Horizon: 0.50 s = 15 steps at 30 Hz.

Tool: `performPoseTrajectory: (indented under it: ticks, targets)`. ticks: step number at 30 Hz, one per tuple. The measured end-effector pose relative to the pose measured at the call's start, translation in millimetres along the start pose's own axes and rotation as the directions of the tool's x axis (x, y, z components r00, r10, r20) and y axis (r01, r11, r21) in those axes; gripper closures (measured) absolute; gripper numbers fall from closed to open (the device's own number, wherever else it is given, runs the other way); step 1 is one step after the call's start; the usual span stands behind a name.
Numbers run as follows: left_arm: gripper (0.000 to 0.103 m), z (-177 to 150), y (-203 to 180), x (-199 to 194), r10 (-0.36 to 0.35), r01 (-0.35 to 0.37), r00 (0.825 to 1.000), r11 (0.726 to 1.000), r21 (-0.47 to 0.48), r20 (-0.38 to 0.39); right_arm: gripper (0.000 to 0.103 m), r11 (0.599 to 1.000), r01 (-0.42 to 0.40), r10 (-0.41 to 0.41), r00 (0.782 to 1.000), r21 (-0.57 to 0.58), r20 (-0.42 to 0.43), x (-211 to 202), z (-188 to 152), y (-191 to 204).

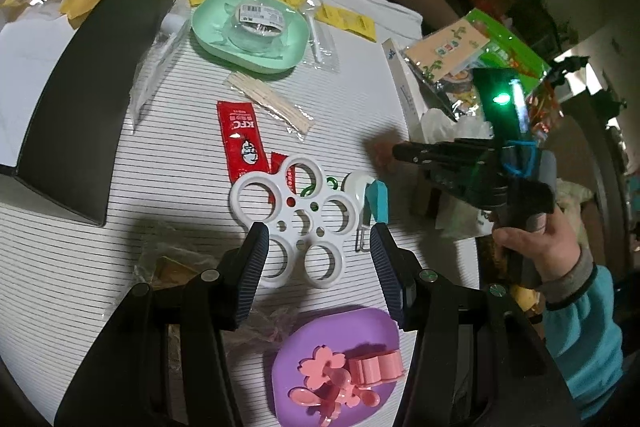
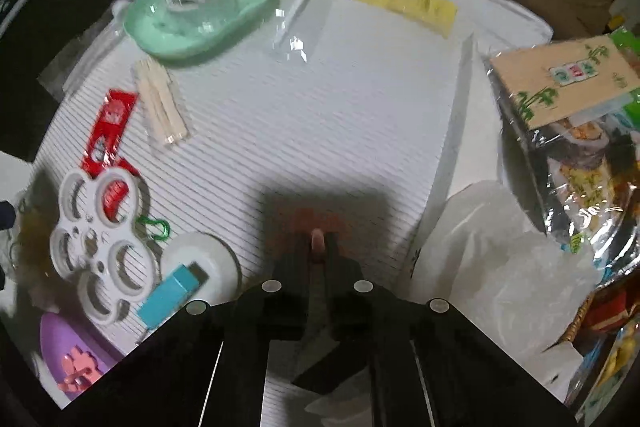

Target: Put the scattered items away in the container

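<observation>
My left gripper (image 1: 320,247) is open, its fingers either side of the near end of a white flower-shaped ring holder (image 1: 296,219). A purple tray (image 1: 372,323) in front of it holds several pink flower pieces (image 1: 344,375). My right gripper (image 2: 319,241) is shut on a small pink piece (image 2: 318,239), held above the striped mat; it also shows in the left wrist view (image 1: 404,151). The holder (image 2: 100,247) and purple tray (image 2: 64,343) show at the lower left of the right wrist view.
On the mat lie a red KFC sachet (image 1: 240,143), a toothpick packet (image 1: 272,103), a green tray with a tape roll (image 1: 248,27), a wrapped spoon (image 1: 314,27), yellow sachets (image 1: 348,19) and a teal-and-white peeler (image 1: 372,199). A dark box (image 1: 100,87) stands left, snack bags (image 2: 568,131) right.
</observation>
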State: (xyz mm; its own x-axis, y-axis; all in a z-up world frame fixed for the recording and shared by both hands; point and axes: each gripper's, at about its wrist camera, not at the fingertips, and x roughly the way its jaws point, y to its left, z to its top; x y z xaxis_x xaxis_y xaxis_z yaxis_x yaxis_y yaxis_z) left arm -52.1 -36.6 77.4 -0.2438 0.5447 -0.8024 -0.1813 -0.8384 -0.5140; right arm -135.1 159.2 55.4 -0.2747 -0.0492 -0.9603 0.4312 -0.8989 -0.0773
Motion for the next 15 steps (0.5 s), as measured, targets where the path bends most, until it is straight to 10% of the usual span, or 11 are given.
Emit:
performPoseTrajectory:
  ticks: [6,15]
  targets:
    - [0.053,-2,6,-5,0.009,-0.009,1.0,1.0,0.001,-0.002,0.098,0.994,-0.112,0.112,0.99,-0.004,0.088,-46,-5,21]
    - [0.043,-1,-4,3,0.007,-0.009,0.999,0.997,0.07,0.033,0.084,0.989,-0.065,0.051,0.993,0.13,0.107,-50,-10,10]
